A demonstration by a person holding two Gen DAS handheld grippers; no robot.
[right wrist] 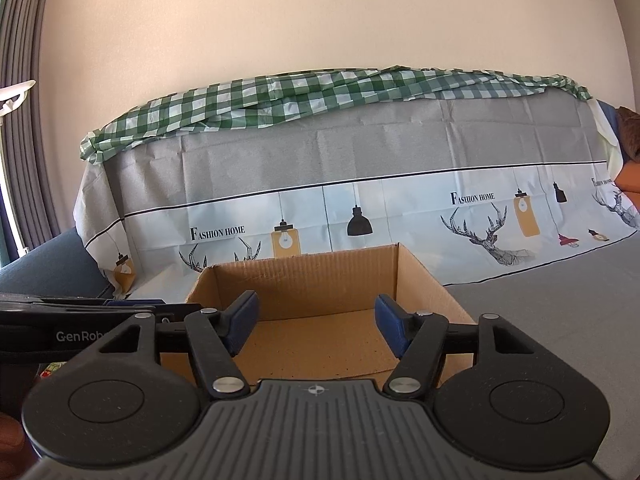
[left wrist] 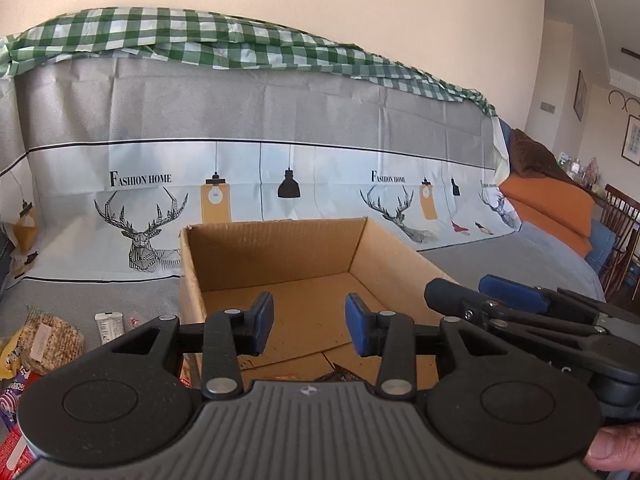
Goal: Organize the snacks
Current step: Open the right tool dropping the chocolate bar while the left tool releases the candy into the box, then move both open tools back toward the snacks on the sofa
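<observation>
An open cardboard box (left wrist: 280, 258) stands on the grey cloth, its floor mostly bare. My left gripper (left wrist: 310, 328) hovers over the box's near edge, open and empty. A dark wrapper (left wrist: 340, 374) shows just below its fingers inside the box. Snack packets lie left of the box: a puffed-grain bag (left wrist: 48, 340), a small white packet (left wrist: 109, 322) and purple and red wrappers (left wrist: 12, 400). In the right wrist view my right gripper (right wrist: 316, 326) is open and empty over the same box (right wrist: 320, 280). The right gripper also shows in the left wrist view (left wrist: 476, 294).
A printed deer cloth (left wrist: 280, 184) covers the sofa back behind the box, with a green checked cloth (left wrist: 200, 36) on top. Orange cushions (left wrist: 548, 208) and a wooden chair (left wrist: 620, 232) are at the far right. A curtain (right wrist: 20, 120) hangs at the left.
</observation>
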